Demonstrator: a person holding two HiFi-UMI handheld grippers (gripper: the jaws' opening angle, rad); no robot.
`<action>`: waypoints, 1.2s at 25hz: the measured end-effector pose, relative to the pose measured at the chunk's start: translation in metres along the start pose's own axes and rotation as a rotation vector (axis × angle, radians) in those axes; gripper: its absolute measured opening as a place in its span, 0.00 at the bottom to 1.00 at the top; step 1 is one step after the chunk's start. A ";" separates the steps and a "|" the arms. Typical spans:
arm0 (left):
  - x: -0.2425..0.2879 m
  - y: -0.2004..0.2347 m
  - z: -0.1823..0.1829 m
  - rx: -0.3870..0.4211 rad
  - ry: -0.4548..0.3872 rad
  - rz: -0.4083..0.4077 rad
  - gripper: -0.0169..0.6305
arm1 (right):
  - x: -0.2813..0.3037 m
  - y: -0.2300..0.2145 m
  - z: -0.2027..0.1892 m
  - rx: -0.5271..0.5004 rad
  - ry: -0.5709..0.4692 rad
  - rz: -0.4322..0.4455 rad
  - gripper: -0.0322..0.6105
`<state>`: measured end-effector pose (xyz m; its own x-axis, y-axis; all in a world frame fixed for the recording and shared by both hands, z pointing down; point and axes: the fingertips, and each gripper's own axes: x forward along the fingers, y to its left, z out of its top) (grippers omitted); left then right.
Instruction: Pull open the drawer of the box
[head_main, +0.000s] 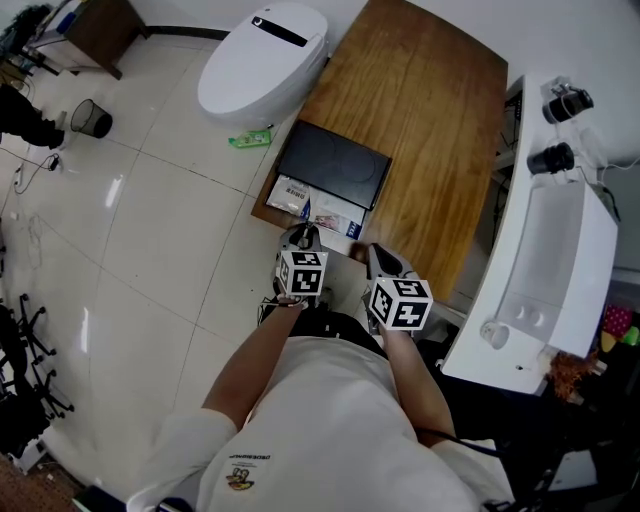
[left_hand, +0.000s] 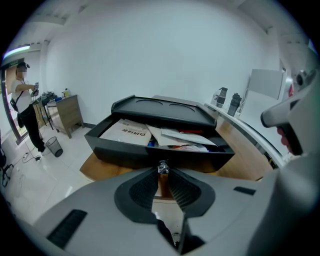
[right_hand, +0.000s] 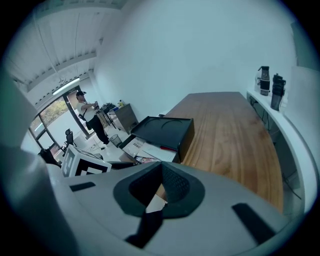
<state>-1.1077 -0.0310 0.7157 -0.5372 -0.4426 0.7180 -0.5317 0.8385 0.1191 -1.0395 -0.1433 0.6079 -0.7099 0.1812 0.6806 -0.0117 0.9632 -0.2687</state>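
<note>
A black box sits on the near left corner of a wooden table. Its drawer is pulled out toward me, with papers and booklets lying inside. At the drawer's front wall, my left gripper is shut on the small shiny knob. In the head view the left gripper is at the drawer's front edge. My right gripper hovers just right of the drawer, off the table's near edge. The right gripper has its jaws together with nothing between them.
A white rounded appliance stands on the tiled floor left of the table. A white counter with two dark bottles runs along the right. A waste bin and a person are far off to the left.
</note>
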 end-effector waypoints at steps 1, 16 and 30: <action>-0.001 -0.001 -0.002 -0.005 0.000 0.001 0.14 | 0.000 -0.001 -0.002 -0.003 0.008 -0.001 0.03; -0.029 0.001 -0.030 -0.046 -0.021 0.020 0.14 | -0.009 0.012 -0.032 -0.032 0.054 0.033 0.03; -0.025 0.004 -0.035 -0.056 -0.039 0.042 0.14 | -0.027 0.001 -0.048 -0.035 0.045 0.038 0.03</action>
<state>-1.0733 -0.0050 0.7221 -0.5839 -0.4174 0.6963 -0.4711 0.8727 0.1281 -0.9864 -0.1378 0.6217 -0.6769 0.2255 0.7007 0.0398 0.9617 -0.2711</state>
